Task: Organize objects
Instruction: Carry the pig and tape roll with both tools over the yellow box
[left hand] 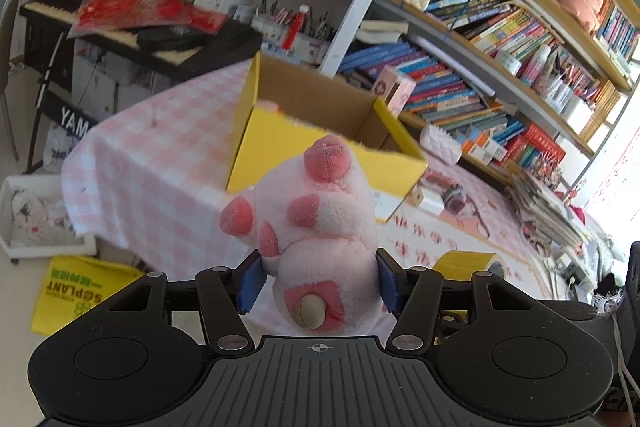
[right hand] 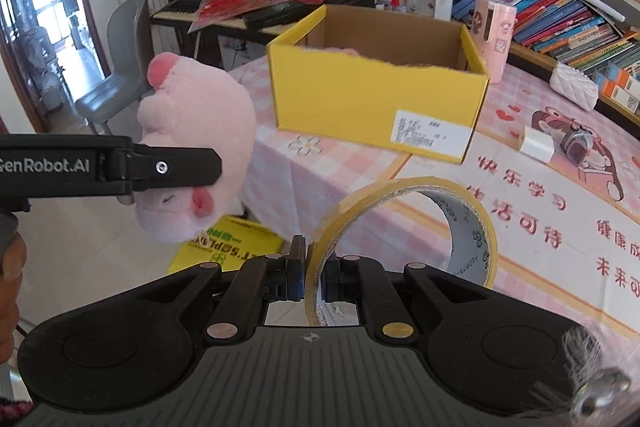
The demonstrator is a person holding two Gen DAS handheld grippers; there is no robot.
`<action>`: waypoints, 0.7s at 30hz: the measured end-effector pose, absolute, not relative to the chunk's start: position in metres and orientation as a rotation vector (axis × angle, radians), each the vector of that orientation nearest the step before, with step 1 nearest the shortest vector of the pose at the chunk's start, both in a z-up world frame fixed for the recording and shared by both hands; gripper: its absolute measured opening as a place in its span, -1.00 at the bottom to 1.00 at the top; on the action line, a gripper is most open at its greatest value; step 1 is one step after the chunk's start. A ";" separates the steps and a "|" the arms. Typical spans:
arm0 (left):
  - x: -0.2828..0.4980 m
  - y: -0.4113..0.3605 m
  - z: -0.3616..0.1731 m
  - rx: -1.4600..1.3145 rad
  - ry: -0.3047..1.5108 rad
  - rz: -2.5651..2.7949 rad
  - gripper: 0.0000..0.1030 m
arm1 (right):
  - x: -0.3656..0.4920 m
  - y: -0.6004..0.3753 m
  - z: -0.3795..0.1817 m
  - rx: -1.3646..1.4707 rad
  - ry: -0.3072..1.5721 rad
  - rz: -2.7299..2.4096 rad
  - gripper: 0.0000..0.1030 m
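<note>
You hold the plush (left hand: pixel 320 227) squeezed in your left gripper (left hand: pixel 318 283), off the worktop (right hand: pixel 532 227), near-left of the box (right hand: pixel 376 107), ready to drop in. Your right gripper (right hand: pixel 312 277) pinches the tape (right hand: pixel 404 227) rim, fingers narrow. The box's near wall stands between both loads and its opening; a pink item already lies inside.

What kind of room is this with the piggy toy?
Probably a study or family room at home. Packed bookshelves line one wall, a keyboard piano stands at the back, and a table with a pink checked cloth holds a yellow box.
</note>
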State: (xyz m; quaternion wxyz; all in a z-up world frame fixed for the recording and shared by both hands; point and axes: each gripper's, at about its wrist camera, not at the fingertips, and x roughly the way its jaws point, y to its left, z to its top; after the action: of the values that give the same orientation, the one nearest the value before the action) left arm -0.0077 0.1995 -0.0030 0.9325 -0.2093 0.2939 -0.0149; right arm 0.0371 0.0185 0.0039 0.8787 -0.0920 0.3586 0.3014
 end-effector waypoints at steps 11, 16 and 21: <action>0.067 0.207 0.032 -0.368 0.492 -0.016 0.10 | 0.128 0.018 0.063 -0.124 0.560 0.597 -0.87; 0.118 0.206 0.033 -0.347 0.484 0.005 0.11 | 0.178 0.024 0.084 -0.131 0.486 0.601 -0.87; 0.166 0.199 0.024 -0.342 0.524 0.015 0.11 | 0.227 0.031 0.094 -0.146 0.452 0.608 -0.87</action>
State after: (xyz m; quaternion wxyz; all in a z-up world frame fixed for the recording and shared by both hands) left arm 0.1662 0.1989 0.0237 0.9515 -0.1680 0.2575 0.0074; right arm 0.2273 0.0313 0.0939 0.9265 -0.0710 0.2204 0.2967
